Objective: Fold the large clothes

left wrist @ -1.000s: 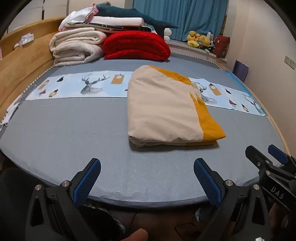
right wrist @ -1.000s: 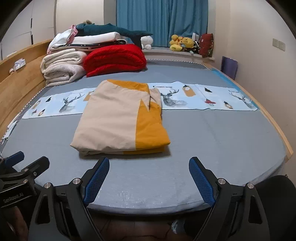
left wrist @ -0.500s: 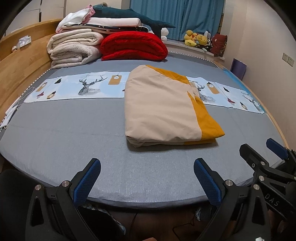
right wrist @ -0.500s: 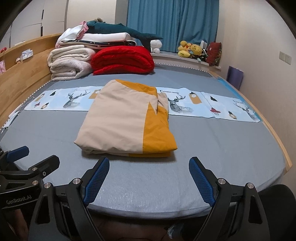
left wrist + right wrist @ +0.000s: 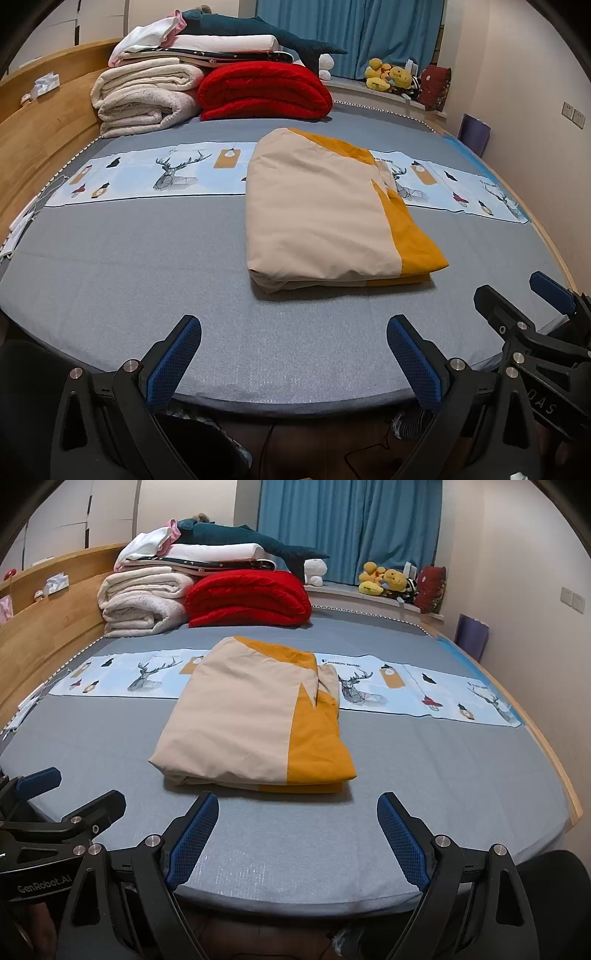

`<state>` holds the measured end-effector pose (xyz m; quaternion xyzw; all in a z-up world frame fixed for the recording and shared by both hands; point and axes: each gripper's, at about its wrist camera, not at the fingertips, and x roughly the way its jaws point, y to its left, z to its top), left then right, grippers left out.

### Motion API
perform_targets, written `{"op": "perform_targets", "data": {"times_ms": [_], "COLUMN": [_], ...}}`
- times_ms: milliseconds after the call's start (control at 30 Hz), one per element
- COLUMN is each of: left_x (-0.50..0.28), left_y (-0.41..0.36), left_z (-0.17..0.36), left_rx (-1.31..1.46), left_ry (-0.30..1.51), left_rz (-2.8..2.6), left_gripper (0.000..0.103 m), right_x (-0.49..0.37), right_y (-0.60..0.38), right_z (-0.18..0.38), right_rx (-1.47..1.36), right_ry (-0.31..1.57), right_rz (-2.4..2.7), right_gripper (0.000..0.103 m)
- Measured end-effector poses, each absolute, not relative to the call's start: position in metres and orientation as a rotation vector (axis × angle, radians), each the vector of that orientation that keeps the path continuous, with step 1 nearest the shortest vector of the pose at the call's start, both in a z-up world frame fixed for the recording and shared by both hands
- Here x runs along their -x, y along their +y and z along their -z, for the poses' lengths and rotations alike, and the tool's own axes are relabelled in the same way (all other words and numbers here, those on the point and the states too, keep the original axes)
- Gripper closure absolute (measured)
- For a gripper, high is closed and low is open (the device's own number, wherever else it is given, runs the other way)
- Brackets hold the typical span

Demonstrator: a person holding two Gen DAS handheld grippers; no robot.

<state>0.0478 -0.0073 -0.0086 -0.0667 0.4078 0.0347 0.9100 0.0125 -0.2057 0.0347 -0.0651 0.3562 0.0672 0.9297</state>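
A beige and mustard-yellow garment [image 5: 325,214] lies folded into a thick rectangle on the grey bed [image 5: 129,258]; it also shows in the right wrist view [image 5: 251,716]. My left gripper [image 5: 293,354] is open and empty near the bed's front edge, short of the garment. My right gripper [image 5: 297,834] is open and empty, also at the front edge just before the garment. Each gripper shows in the other's view: the right one [image 5: 524,306] at the right, the left one [image 5: 74,794] at the left.
Folded cream blankets [image 5: 144,96] and a red quilt [image 5: 262,90] are stacked at the bed's far end. A printed deer strip [image 5: 147,177] crosses the bed. A wooden board [image 5: 33,140] runs along the left. Plush toys [image 5: 384,581] sit by the blue curtain.
Both grippers have moved forward and a little higher over the bed's front edge, toward the folded garment. The garment has not moved. Both stay open.
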Motion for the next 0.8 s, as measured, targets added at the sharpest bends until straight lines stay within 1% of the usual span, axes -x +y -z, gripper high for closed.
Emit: {"op": "perform_targets", "data": {"times_ms": [800], "left_x": [-0.0469], "left_y": [-0.0098], "left_z": [0.0136], "left_rx": [0.139], "left_ry": [0.845], "left_rz": [-0.068], "left_gripper": [0.003], "right_x": [-0.0124], "right_y": [-0.2073], "right_z": [-0.0331], "right_rx": [0.135], "right_ry": [0.731], "right_rz": [-0.137], "right_gripper": [0.015]}}
